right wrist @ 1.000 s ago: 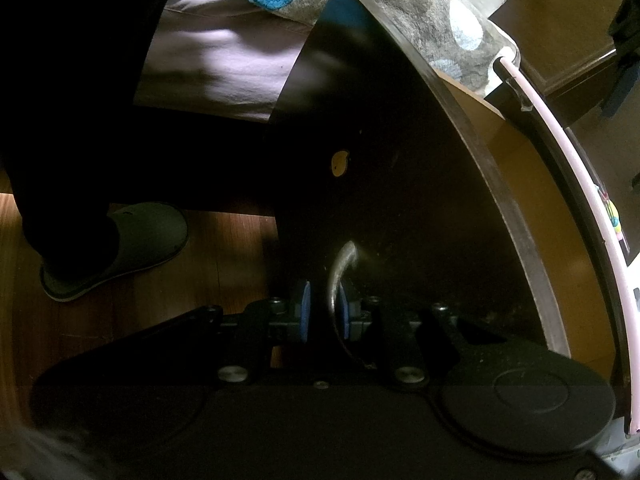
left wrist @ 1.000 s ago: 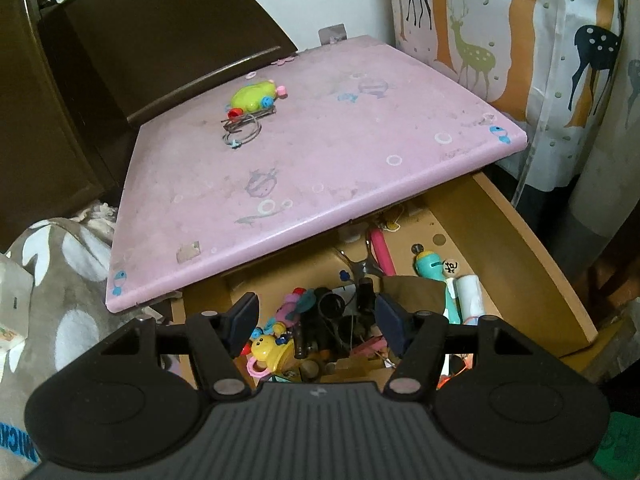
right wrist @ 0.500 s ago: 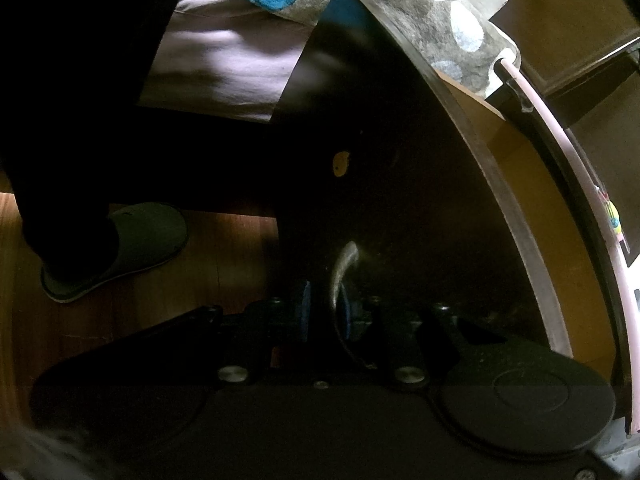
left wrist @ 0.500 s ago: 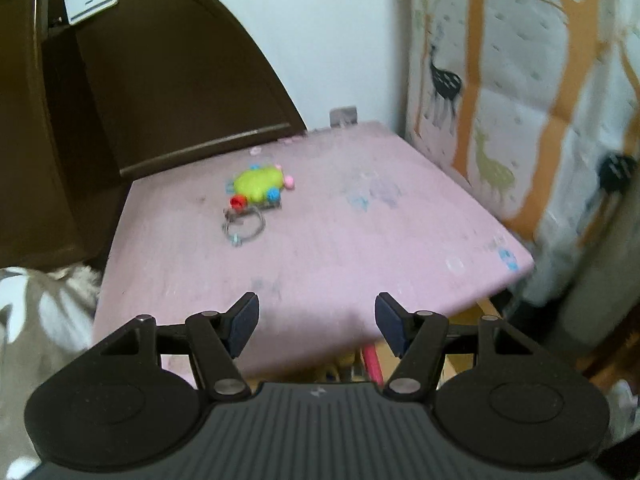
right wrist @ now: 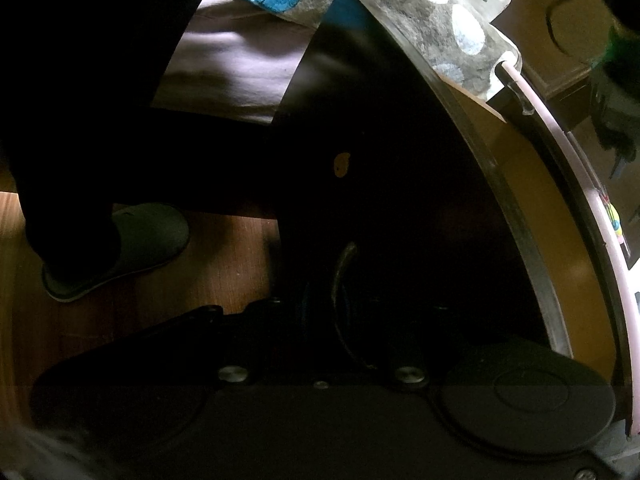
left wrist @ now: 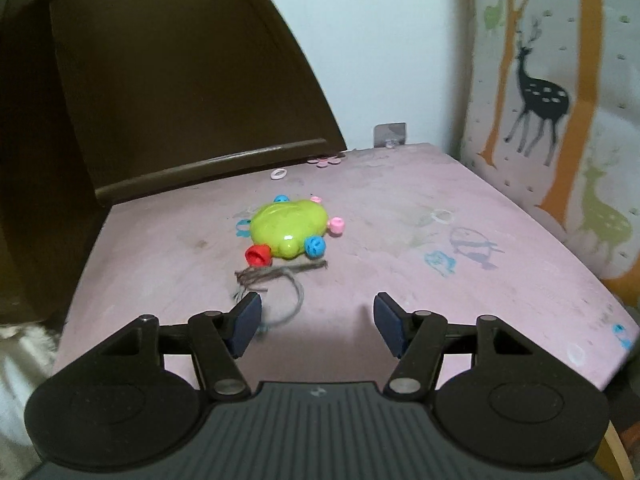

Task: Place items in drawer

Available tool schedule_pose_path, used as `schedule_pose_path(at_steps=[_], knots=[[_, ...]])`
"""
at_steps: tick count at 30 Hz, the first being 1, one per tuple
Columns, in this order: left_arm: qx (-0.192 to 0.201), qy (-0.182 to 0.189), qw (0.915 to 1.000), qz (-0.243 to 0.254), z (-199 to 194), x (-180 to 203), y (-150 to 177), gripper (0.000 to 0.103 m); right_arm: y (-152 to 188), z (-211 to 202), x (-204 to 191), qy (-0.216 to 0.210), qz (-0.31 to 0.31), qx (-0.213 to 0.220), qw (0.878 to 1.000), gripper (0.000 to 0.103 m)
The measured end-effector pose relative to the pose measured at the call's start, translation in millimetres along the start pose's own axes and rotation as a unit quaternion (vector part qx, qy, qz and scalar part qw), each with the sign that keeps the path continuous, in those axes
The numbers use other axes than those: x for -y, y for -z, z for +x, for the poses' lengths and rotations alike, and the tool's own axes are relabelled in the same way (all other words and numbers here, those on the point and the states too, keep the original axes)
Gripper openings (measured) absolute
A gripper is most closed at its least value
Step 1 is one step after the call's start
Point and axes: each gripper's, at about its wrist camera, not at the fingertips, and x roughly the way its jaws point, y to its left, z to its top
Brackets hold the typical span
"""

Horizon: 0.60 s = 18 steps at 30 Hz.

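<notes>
A lime-green toy with red, blue and pink knobs lies on the pink tabletop. A bundle of dark string with a loop lies just in front of it. My left gripper is open and empty, low over the tabletop, a little short of the string. In the right wrist view my right gripper is shut on the curved metal handle of the dark drawer front. The drawer's tan side wall shows at right; its inside is hidden.
A dark wooden headboard stands behind the table at left. A deer-print curtain hangs at right. In the right wrist view a slippered foot stands on the wood floor, left of the drawer front, with bedding above.
My left gripper has risen from over the open drawer to the tabletop and moved closer to the green toy. My right gripper has stayed on the drawer handle.
</notes>
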Motion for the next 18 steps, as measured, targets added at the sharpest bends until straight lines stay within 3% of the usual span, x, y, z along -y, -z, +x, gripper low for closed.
schedule_pose_path(at_steps=[2, 5, 7, 12, 18], knots=[[-0.006, -0.001, 1.0000, 0.002, 12, -2, -3, 0.039, 0, 0, -1, 0.000, 0.000, 0.001, 1.000, 0.017], [-0.024, 0.001, 0.9997, 0.009, 21, -3, -4, 0.025, 0, -1, -1, 0.000, 0.000, 0.002, 1.000, 0.017], [-0.034, 0.002, 0.9993, 0.014, 21, -2, -4, 0.003, 0, -1, -1, 0.000, 0.000, 0.002, 1.000, 0.017], [-0.011, 0.024, 0.9996, 0.012, -11, 4, -1, 0.001, 1, 0, -2, 0.001, 0.001, 0.002, 1.000, 0.016], [0.034, 0.060, 0.9956, -0.064, -63, -8, -10, 0.001, 0, 0, -2, 0.002, 0.003, 0.000, 1.000, 0.016]])
